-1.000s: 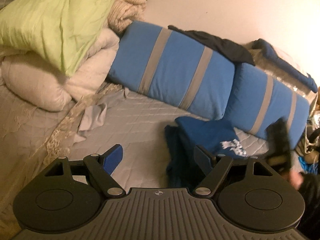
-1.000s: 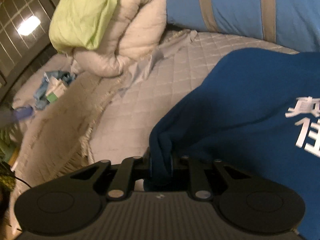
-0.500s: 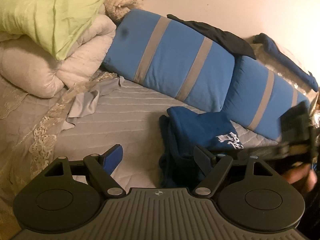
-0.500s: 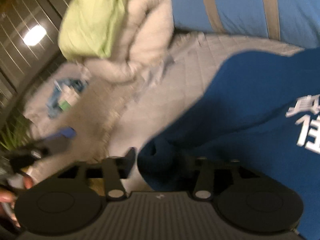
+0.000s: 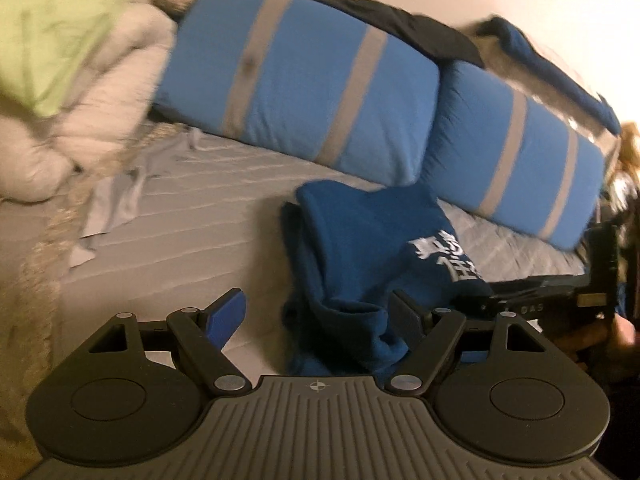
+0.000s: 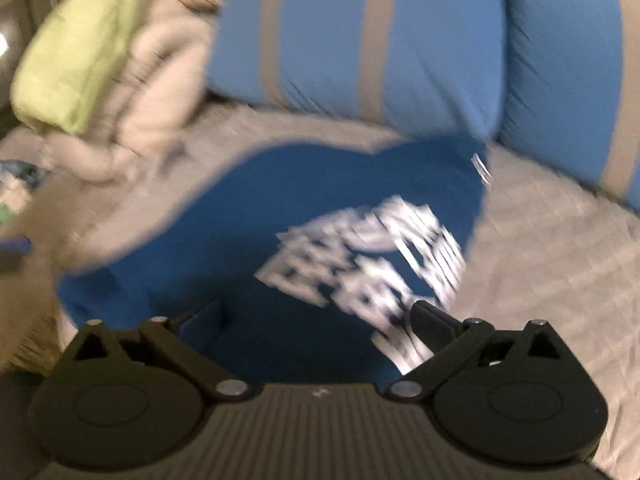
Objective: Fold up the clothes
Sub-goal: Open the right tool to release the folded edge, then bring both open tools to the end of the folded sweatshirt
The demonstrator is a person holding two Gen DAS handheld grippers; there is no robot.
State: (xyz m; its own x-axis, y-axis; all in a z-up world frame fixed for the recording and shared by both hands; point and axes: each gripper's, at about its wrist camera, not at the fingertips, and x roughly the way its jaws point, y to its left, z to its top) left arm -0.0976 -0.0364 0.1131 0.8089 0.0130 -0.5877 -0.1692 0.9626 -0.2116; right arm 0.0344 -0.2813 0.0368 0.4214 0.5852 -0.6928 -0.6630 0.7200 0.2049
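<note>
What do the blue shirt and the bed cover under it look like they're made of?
Shirt: soft matte knit, probably cotton jersey; it slumps in limp folds, and its white print looks flat, likely screen-printed. Bed cover: grey quilted fabric with stitched ridges, slight sheen; the fibre can't be told.

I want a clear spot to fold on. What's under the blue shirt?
The blue shirt lies bunched on the grey quilted bedspread, in front of the striped pillows. Anything beneath its folds is hidden.
</note>
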